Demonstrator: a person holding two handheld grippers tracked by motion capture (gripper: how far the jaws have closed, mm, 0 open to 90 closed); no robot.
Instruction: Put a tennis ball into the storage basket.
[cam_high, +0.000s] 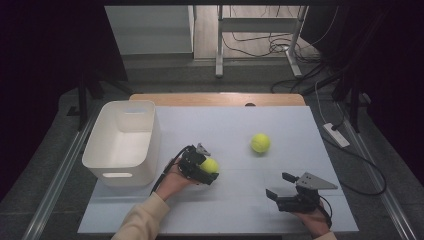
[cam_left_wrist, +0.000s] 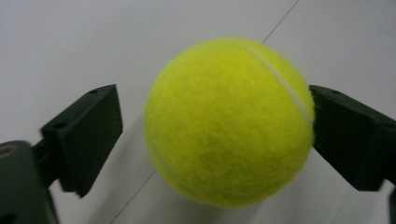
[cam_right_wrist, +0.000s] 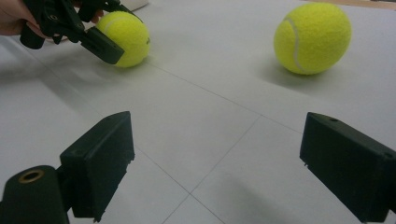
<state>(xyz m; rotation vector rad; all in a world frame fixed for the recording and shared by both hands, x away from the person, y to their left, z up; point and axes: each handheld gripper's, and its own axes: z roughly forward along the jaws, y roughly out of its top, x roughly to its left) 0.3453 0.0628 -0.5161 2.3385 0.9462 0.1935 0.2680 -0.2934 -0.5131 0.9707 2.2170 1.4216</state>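
A yellow tennis ball (cam_high: 210, 164) (cam_left_wrist: 229, 121) rests on the pale table mat (cam_high: 240, 200), between the jaws of my left gripper (cam_high: 209, 167) (cam_left_wrist: 215, 109). In the left gripper view one jaw touches the ball's side and the other stands off it with a visible gap. A second tennis ball (cam_high: 260, 143) (cam_right_wrist: 312, 38) lies loose farther back, to the right. My right gripper (cam_high: 279, 185) (cam_right_wrist: 219, 135) hovers open near the table's front right, with bare mat between its jaws. The right gripper view also catches the left gripper (cam_right_wrist: 100, 44) at the first ball (cam_right_wrist: 130, 39).
A white plastic bin (cam_high: 95, 150) stands at the table's left, just left of the left hand. A wooden strip (cam_high: 220, 99) runs along the far edge. Cables and desk legs lie on the floor beyond the table.
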